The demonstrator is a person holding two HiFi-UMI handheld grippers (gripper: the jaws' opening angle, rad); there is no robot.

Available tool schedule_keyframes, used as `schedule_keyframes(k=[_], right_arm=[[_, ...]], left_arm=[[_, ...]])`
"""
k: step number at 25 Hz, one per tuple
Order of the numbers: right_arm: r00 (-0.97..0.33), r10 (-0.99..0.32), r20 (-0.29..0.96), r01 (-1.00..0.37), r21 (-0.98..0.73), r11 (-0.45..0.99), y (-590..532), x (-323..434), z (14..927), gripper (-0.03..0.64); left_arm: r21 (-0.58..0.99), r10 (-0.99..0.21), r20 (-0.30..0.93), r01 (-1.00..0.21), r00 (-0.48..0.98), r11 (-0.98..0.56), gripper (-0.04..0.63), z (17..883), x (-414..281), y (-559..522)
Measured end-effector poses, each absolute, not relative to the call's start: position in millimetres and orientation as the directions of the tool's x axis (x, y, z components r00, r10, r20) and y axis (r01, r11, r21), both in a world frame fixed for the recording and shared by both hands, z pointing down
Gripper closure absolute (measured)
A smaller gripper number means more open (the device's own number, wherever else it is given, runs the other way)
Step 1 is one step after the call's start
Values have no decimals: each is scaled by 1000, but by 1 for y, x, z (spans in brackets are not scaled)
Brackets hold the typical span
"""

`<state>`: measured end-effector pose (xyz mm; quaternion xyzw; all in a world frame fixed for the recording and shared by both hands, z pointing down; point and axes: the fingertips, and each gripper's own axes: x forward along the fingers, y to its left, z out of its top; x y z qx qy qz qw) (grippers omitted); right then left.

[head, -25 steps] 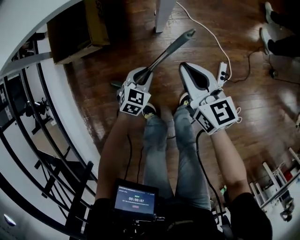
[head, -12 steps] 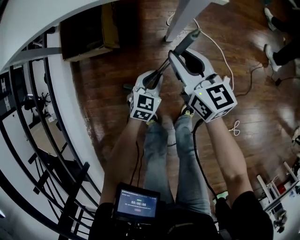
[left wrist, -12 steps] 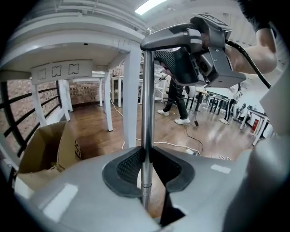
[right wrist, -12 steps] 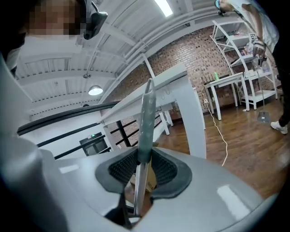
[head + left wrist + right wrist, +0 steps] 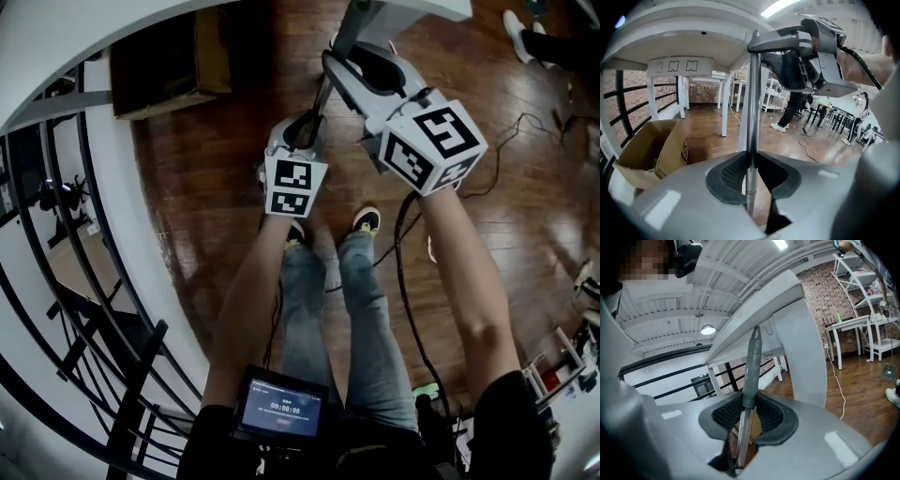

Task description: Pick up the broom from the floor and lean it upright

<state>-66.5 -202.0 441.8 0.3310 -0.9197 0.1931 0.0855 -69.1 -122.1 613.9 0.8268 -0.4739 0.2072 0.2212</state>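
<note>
The left gripper [image 5: 305, 129] had its jaws shut tight on the long silver metal broom pole [image 5: 751, 108], low down. The pole stood almost straight up, near a white table leg [image 5: 808, 357]. The right gripper [image 5: 335, 66] had its jaws squeezed on the pole's grey top end [image 5: 751, 366].

Dark glossy wood floor [image 5: 187, 234] everywhere, with a black metal railing [image 5: 56, 281] down one side. There's an open cardboard box [image 5: 651, 145] by a white table [image 5: 725, 110]. Brick wall [image 5: 705, 91] at the back, white shelving rack [image 5: 881, 344], strip light [image 5: 780, 5] overhead, plus what looks like a round pendant lamp [image 5: 708, 329].
</note>
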Motion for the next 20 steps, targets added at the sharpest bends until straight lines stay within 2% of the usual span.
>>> schedule_keyframes(k=[13,14,17,20], right_arm=[[-762,-596,254,-647,-257,718,-212,-62,441,518],[-759,-596,263,-650,-246,719,-212,-61,445,514],[-749,-590,300,-656,-213,724,-209,-59,456,508],[-749,-576,327,-652,-208,729,-204,-57,466,493]], left_arm=[[187,-718,529,-887,453,-423,497,615,-63,-143],[192,-718,522,-884,460,-426,489,616,-62,-142],[209,-708,514,-871,484,-444,407,619,-57,-138],[198,-694,527,-865,490,-461,377,624,-53,-134]])
